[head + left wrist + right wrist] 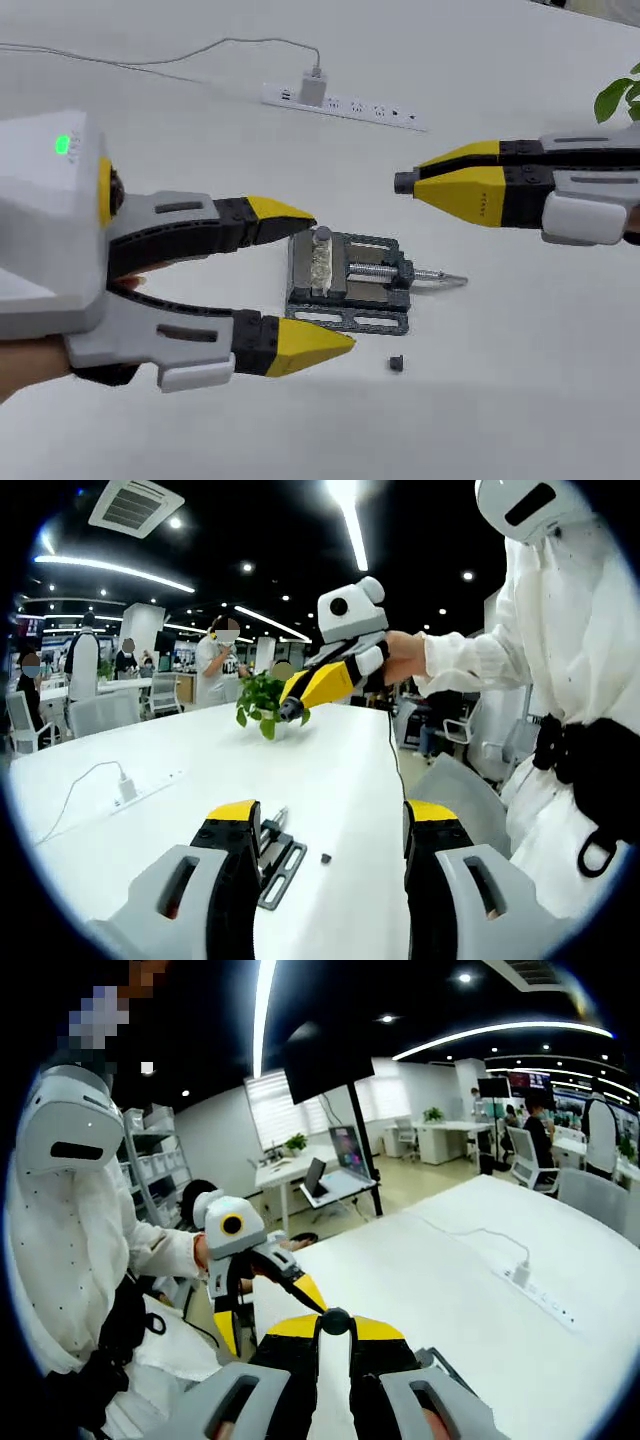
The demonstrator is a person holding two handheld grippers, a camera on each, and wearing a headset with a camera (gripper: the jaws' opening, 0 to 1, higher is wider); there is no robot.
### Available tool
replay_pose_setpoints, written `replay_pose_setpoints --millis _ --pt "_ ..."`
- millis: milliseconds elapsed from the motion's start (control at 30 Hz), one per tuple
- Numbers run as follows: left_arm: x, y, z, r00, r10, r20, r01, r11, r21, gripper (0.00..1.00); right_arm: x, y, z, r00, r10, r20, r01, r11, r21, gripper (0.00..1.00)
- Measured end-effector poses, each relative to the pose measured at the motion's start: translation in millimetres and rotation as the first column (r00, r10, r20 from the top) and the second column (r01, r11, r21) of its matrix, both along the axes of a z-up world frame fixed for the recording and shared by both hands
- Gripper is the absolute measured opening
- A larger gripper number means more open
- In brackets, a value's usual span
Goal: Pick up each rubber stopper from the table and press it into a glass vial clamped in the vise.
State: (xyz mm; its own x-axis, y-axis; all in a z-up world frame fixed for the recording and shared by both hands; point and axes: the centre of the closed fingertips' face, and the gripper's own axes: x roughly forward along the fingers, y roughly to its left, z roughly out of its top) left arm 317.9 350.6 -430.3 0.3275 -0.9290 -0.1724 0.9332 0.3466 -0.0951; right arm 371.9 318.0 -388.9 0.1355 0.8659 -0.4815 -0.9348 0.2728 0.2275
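Left gripper [332,280]: jaws spread wide and holding nothing, at the left of the white worktop [500,400]. In the head view its yellow tips stand one at the far-left corner and one at the near-left corner of the vise [350,285]; whether they touch it cannot be told. The vise sits near the middle of the worktop with its screw handle pointing right. A glass vial [322,265] stands upright, clamped at the left end of the vise, with a grey stopper [322,235] seated in its mouth. Right gripper [422,180]: jaws pressed together, pinching a dark rubber stopper [404,183] at the tips. It is raised off the worktop, right of and beyond the vise, tips pointing left. The right gripper view confirms the pinched stopper [335,1320] between its closed yellow tips. A loose stopper [397,365] lies on the worktop just near of the vise's right end, apart from both grippers. On the far side lies a white power strip [345,105] with a plug and cable. A green plant [620,95] stands at the far right.
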Motion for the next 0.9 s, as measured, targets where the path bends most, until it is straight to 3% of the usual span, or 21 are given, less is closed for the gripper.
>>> replay_pose_setpoints --millis 133,200,233,367,400,467,533,600,633,667,800,900 --pt "1.8 4.5 -17.2 0.999 0.014 0.048 -0.017 0.998 0.068 0.67 13.2 4.7 -16.9 1.0 0.022 0.003 -0.022 0.996 -0.089 0.05" --pt "2.0 6.0 -24.5 0.999 0.017 0.037 -0.02 0.996 0.086 0.69 18.1 5.3 -26.2 0.999 0.037 0.008 -0.036 0.989 -0.142 0.05" --pt "1.6 6.6 -28.8 0.999 0.011 0.047 -0.016 0.995 0.097 0.7 22.3 5.8 -33.5 0.999 0.05 0.019 -0.046 0.982 -0.185 0.05" --pt "3.9 10.0 -39.1 0.997 0.017 0.069 -0.025 0.992 0.121 0.76 31.3 13.1 -50.4 0.996 0.086 0.017 -0.078 0.961 -0.264 0.05" --pt "5.6 11.0 -40.7 0.997 0.024 0.079 -0.033 0.992 0.119 0.78 34.6 14.3 -58.0 0.994 0.106 0.019 -0.095 0.949 -0.3 0.05" --pt "6.8 12.0 -45.4 0.997 0.027 0.068 -0.035 0.992 0.123 0.8 39.7 16.2 -70.0 0.992 0.127 0.022 -0.111 0.929 -0.352 0.05" --pt "8.5 12.8 -49.4 0.996 0.033 0.086 -0.044 0.991 0.128 0.84 42.7 20.1 -80.1 0.99 0.143 0.013 -0.128 0.917 -0.377 0.05" --pt "9.4 14.1 -57.9 0.996 0.035 0.081 -0.047 0.987 0.151 0.89 45.8 23.7 -92.0 0.986 0.166 0.007 -0.148 0.897 -0.415 0.05" --pt "10.4 16.2 -63.6 0.996 0.038 0.082 -0.051 0.984 0.171 0.88 47.5 24.2 -99.9 0.982 0.187 0.006 -0.164 0.879 -0.447 0.05" --pt "10.5 16.3 -65.7 0.996 0.038 0.083 -0.052 0.984 0.17 0.9 49.2 24.7 -105.2 0.98 0.199 0.009 -0.171 0.867 -0.468 0.05" --pt "11.0 19.0 -74.1 0.997 0.049 0.058 -0.058 0.986 0.156 0.97 52.1 24.9 -132.3 0.965 0.262 0.012 -0.209 0.795 -0.57 0.05" --pt "11.2 20.5 -80.7 0.997 0.053 0.05 -0.06 0.985 0.162 0.98 56.6 24.2 -150.8 0.958 0.286 0.002 -0.226 0.761 -0.608 0.05"
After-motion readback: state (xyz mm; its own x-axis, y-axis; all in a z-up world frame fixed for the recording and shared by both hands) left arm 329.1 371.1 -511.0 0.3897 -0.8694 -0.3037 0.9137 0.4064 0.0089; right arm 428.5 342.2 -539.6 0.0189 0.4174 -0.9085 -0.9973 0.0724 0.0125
